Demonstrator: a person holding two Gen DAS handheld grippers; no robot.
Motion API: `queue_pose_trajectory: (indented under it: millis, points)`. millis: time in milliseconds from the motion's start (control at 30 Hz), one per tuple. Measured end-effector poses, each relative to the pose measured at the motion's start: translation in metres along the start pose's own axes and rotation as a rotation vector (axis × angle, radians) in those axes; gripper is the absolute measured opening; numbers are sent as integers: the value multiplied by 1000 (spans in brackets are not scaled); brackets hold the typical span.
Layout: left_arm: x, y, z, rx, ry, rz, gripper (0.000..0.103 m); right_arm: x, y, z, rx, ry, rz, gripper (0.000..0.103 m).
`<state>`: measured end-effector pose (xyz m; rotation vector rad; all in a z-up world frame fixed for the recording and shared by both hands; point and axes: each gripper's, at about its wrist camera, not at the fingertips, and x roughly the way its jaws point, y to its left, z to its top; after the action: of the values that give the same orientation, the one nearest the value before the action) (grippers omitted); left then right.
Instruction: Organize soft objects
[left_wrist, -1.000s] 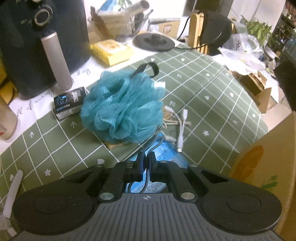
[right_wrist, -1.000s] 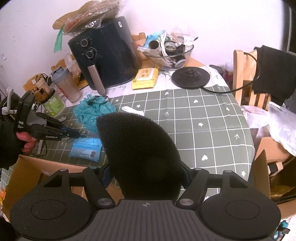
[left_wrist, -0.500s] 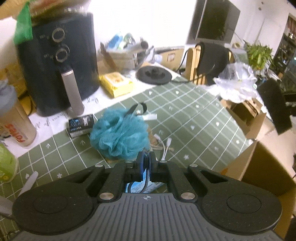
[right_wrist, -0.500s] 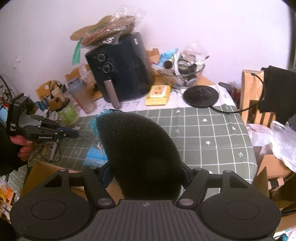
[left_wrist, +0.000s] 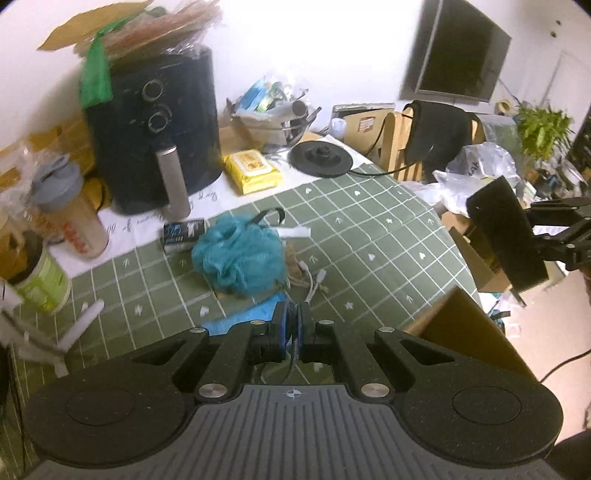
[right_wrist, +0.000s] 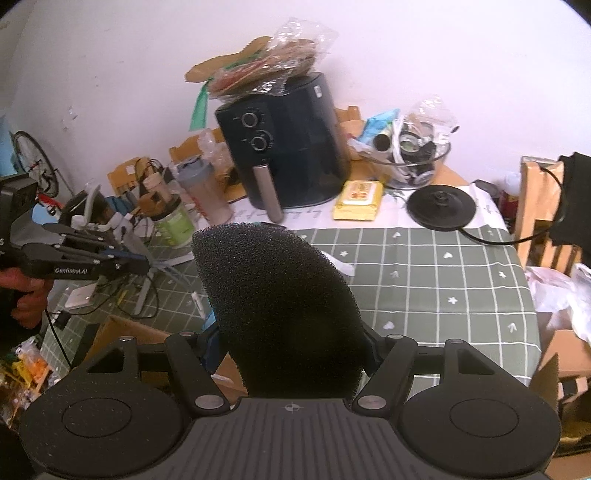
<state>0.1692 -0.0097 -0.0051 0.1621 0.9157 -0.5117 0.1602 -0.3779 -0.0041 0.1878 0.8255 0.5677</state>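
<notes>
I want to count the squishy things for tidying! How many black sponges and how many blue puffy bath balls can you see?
Black sponge: 1, held in the right hand-held gripper
Teal bath puff: 1, lying on the green checked tablecloth
Total: 2

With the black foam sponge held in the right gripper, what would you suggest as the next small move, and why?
Probably lower the right gripper toward the brown cardboard box just below it and release there. The black foam sponge is clamped and held above the green checked tablecloth, while the teal mesh bath pouf lies untouched and the left gripper is shut.
</notes>
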Motion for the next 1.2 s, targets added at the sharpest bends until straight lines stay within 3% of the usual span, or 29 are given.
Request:
queue_pose_trajectory:
  millis: [467,733,933,1200]
  points:
    - [-27,-23,-46,-150,85,0,6,10,24,-10,-39,43,121,71]
    - [6,-24,-88,-229,200,-12,6,16,35,-20,-58,78,163,71]
    - [24,-30,-104,-212,257,-1,6,15,43,-30,-74,98,175,71]
    - [20,-44,-112,-183,257,46,8,11,52,-44,-91,126,174,71]
